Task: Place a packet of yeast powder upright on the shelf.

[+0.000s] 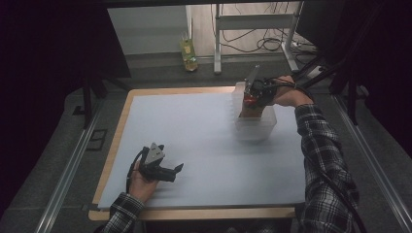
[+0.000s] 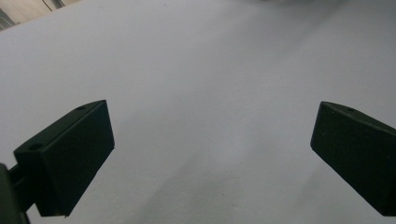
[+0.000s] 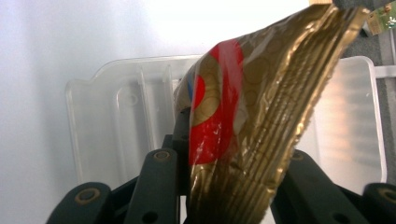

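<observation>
1. Up high, the right gripper (image 1: 252,97) is at 1 o'clock on the tabletop (image 1: 194,145), over a clear plastic box (image 1: 255,127), holding a gold packet (image 1: 250,110). The left gripper (image 1: 171,171) rests at 7 o'clock.
2. From the left gripper view, its jaws are wide apart over a white sheet (image 2: 210,70).
3. From the right gripper view, the jaws pinch the gold packet (image 3: 261,116) with red marks, above the box (image 3: 116,116).

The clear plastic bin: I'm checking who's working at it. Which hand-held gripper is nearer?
Right. The right hand-held gripper hangs over the clear plastic bin, clamping a gold snack packet. The left hand-held gripper rests far off on the white sheet.
</observation>
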Available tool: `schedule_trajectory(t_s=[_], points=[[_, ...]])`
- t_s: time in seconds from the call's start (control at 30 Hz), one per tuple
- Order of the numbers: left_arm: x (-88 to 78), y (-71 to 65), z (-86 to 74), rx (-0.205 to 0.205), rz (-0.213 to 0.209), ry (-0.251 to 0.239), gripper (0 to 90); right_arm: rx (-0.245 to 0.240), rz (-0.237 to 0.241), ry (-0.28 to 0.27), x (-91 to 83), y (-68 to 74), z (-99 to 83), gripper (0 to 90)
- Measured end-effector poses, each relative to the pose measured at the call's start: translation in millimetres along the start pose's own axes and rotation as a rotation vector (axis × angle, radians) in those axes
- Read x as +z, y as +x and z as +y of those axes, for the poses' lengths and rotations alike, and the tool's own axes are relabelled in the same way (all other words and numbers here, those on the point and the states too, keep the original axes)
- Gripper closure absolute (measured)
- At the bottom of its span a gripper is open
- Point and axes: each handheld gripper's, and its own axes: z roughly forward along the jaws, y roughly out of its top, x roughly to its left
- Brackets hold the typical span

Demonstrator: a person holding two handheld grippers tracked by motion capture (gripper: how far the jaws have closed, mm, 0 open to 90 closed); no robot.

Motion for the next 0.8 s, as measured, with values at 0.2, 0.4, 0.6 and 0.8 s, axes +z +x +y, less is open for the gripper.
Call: schedule_trajectory(t_s=[0.2, 0.4, 0.6, 0.8], points=[[0.1, -0.3, 0.1, 0.003, 0.0, 0.001, 0.0, 0.022, -0.013, -0.016, -5.1, -0.1, 2.7, 60.1], [-0.8, -0.3, 0.4, 0.001, 0.003, -0.006, 0.0, 0.029, -0.028, -0.024, -9.1, 0.8, 5.0, 52.5], [-0.3, -0.6, 0.4, 0.003, 0.0, -0.005, 0.0, 0.044, -0.041, -0.048, -14.8, 1.9, 6.8, 46.5], [0.1, -0.9, 0.3, -0.002, -0.003, -0.005, 0.0, 0.075, -0.046, -0.085, -19.2, 2.1, 7.2, 40.5]])
